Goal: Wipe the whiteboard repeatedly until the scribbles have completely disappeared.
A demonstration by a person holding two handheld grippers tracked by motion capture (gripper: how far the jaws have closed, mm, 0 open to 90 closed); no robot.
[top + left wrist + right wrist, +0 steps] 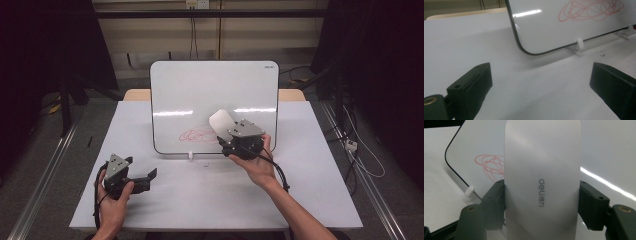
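Note:
A white whiteboard (pixel 215 95) stands propped on the table, with a red scribble (pixel 199 135) low on its face; the red scribble (pixel 590 10) is also in the left gripper view and the scribble (pixel 489 166) in the right gripper view. My right gripper (pixel 231 134) is shut on a white eraser (pixel 221 121), which it holds against the board just right of the scribble. In the right gripper view the eraser (pixel 542 180) sits between both jaws. My left gripper (pixel 149 175) rests open on the table at the front left, nothing between its fingers (pixel 470 87).
The board stands on small white feet (pixel 190 155) on a white table (pixel 165 200). A few dark crumbs (pixel 602 53) lie on the table near the board's lower edge. Dark stands and cables surround the table.

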